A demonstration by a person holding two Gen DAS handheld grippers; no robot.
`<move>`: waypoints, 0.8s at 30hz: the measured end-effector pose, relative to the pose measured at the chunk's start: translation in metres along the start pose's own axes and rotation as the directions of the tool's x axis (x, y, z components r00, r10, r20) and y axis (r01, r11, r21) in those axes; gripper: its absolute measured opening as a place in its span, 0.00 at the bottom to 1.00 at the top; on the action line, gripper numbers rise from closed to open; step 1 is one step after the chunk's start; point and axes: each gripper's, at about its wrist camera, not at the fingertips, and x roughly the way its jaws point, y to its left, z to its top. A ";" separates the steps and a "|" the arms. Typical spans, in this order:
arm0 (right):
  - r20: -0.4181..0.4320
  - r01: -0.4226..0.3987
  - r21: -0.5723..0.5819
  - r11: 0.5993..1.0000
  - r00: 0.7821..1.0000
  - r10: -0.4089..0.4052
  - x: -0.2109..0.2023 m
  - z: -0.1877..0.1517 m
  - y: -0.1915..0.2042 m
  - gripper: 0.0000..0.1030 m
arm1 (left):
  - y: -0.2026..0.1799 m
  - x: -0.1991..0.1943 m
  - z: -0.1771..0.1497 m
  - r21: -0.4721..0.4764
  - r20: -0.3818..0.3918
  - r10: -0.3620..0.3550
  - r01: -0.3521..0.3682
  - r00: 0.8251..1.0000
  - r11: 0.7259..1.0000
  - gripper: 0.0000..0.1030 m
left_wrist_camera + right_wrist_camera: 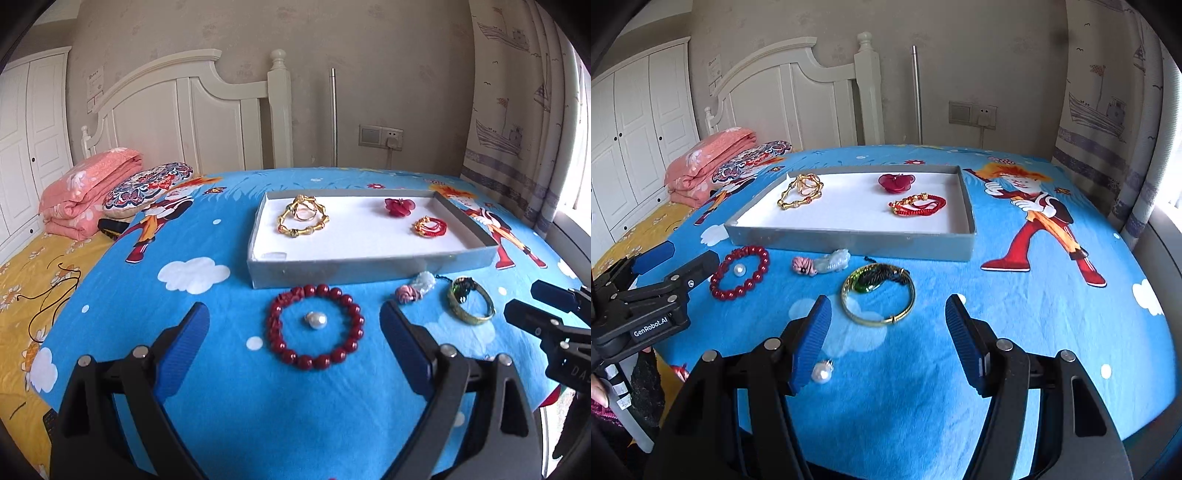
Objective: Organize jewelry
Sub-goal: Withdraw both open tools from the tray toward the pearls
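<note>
1. Left gripper [295,334] fingers spread wide, empty, over blue tabletop [221,406].
2. Right gripper [888,339] fingers apart, empty; pearl [821,373] beside its left finger.
3. Red bead bracelet [316,326] rings another pearl [315,318]; gold bangle [878,299] ahead.
4. Farther: grey tray [369,267] holds gold chain bracelet [303,218], red flower [399,206], red cord bracelet [430,226].

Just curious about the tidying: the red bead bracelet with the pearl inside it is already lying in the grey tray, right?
Not quite. The red bead bracelet, pearl inside its ring, lies on the blue cloth in front of the grey tray, not in it. The left wrist view shows this.
</note>
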 end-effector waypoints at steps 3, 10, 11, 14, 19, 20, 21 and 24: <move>-0.002 -0.001 -0.018 1.000 1.000 0.001 -0.005 -0.010 0.004 0.60 | 0.000 -0.008 -0.012 0.006 0.014 0.004 -0.004 1.000 1.000 0.88; 0.005 -0.032 -0.053 0.998 0.999 0.032 -0.010 -0.025 0.014 0.60 | 0.008 -0.009 -0.027 -0.024 -0.025 -0.016 0.016 1.000 1.000 0.92; 0.003 -0.034 -0.056 0.998 0.999 0.034 -0.009 -0.026 0.015 0.60 | 0.010 -0.009 -0.028 -0.037 -0.033 -0.023 0.022 0.999 0.999 0.92; 0.001 -0.038 -0.066 0.997 0.999 0.038 -0.008 -0.029 0.019 0.60 | 0.014 -0.009 -0.033 -0.056 -0.042 -0.018 0.016 0.999 0.998 0.92; 0.014 -0.039 -0.089 0.995 0.999 0.041 -0.008 -0.032 0.024 0.60 | 0.012 -0.013 -0.035 -0.044 -0.032 0.005 -0.006 0.999 0.999 0.92; 0.011 -0.040 -0.094 0.995 0.999 0.041 -0.007 -0.033 0.025 0.59 | 0.012 -0.014 -0.035 -0.043 -0.028 0.000 -0.001 1.000 0.999 0.92; 0.010 -0.040 -0.100 0.994 0.999 0.041 -0.006 -0.034 0.026 0.57 | 0.011 -0.014 -0.036 -0.039 -0.026 -0.001 0.000 1.000 0.999 0.92; 0.009 -0.045 -0.119 0.992 0.999 0.046 -0.004 -0.036 0.030 0.50 | 0.008 -0.016 -0.037 -0.024 -0.020 0.004 -0.004 1.000 1.000 0.92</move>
